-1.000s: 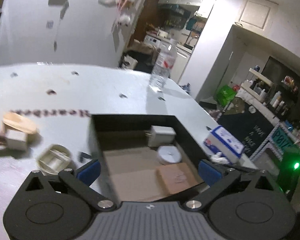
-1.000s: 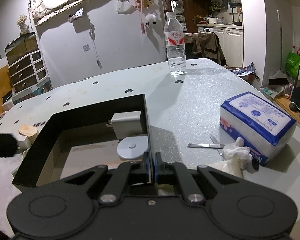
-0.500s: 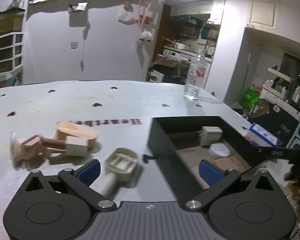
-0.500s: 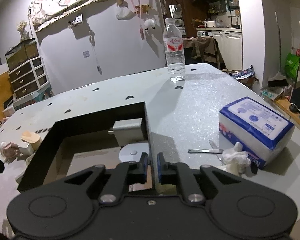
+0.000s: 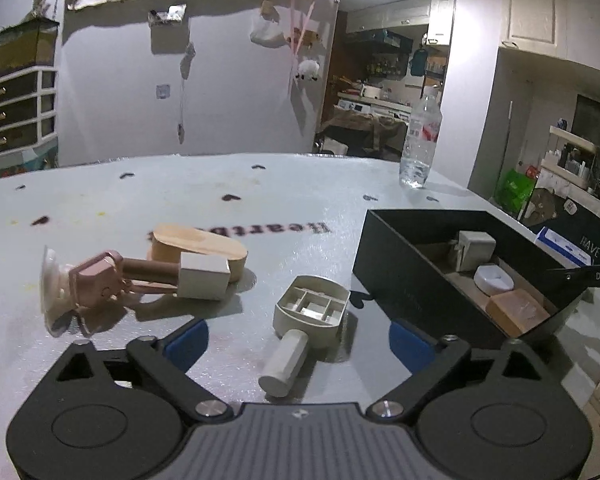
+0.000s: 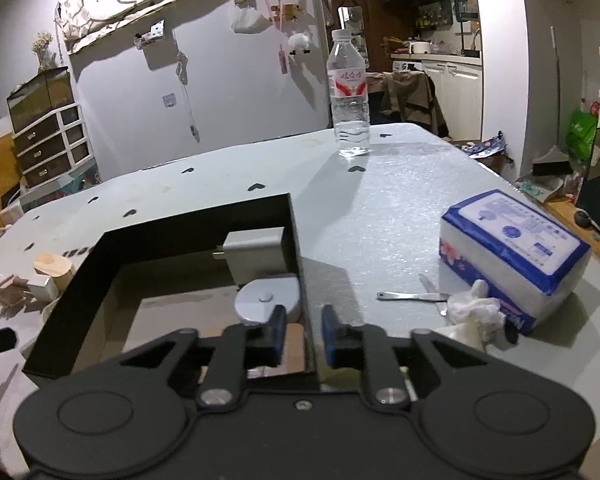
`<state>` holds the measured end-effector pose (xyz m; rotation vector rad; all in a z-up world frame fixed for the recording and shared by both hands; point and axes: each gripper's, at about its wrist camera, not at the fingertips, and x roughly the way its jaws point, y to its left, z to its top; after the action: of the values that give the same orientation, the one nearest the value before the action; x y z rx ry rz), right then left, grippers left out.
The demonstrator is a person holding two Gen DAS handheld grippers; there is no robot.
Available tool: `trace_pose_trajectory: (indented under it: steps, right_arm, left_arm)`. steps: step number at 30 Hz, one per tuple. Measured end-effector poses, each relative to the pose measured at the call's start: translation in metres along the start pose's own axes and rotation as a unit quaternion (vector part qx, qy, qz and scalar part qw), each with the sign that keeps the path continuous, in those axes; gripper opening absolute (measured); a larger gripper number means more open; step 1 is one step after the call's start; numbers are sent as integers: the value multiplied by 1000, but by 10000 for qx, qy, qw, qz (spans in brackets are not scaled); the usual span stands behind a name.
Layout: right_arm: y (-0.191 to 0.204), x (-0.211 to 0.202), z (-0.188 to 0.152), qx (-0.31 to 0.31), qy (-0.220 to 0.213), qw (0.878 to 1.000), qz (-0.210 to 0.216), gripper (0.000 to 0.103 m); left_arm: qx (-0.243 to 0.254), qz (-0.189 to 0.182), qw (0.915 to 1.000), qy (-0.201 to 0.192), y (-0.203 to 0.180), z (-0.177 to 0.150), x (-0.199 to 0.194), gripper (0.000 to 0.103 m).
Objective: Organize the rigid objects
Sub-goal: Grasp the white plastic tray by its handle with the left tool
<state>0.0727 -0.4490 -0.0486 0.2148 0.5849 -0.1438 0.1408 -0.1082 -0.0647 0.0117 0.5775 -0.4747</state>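
Observation:
A black open box (image 5: 400,272) (image 6: 188,236) sits on the grey table and holds a grey adapter (image 6: 256,256), a white round disc (image 6: 266,302) and a tan block (image 5: 516,312). My left gripper (image 5: 298,340) is open, its jaws either side of a beige handled tool (image 5: 308,320) lying just in front. A pink suction holder (image 5: 88,284) and a wooden piece with a white block (image 5: 202,258) lie to the left. My right gripper (image 6: 303,336) is open a little, its jaws astride the box's right wall, not touching it.
A water bottle (image 6: 349,96) stands at the far side of the table. A blue tissue pack (image 6: 512,256), crumpled tissue (image 6: 476,312) and metal tweezers (image 6: 412,296) lie right of the box. Drawers (image 6: 52,140) stand at the far left.
My left gripper swung left, from above the box to the beige tool. My right gripper opened off the box's right wall, which it gripped before.

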Motion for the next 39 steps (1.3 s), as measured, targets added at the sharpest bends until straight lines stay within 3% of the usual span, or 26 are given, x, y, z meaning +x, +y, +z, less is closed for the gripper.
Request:
trace_pose_trajectory:
  steps: [3, 7, 14, 17, 27, 30, 34, 39]
  right_arm:
    - [2, 1, 1, -34, 13, 9999, -167, 6]
    - [4, 1, 2, -35, 54, 9996, -266, 7]
    - [6, 2, 4, -12, 120, 9993, -358, 7]
    - [7, 1, 2, -58, 106, 9992, -374, 7]
    - [9, 5, 4, -38, 179, 9989, -433, 8]
    - [9, 5, 4, 27, 194, 9988, -440, 8]
    - [8, 7, 3, 111, 231, 9986, -458, 9]
    - [7, 8, 1, 194, 228, 9985, -452, 9]
  left_arm:
    - [40, -47, 9999, 118, 1, 3, 10, 89]
    - [196, -111, 9991, 356, -2, 8, 26, 79]
    - [569, -108, 9963, 629, -8, 15, 49, 77]
    - [641, -43, 9947, 803, -6, 15, 60, 69]
    - [948, -147, 9914, 886, -10, 20, 72, 68]
    - [960, -211, 9913, 881, -13, 20, 68, 50]
    - [641, -144, 9931, 973, -9, 23, 64, 50]
    - [383, -116, 9961, 791, -4, 37, 49, 49]
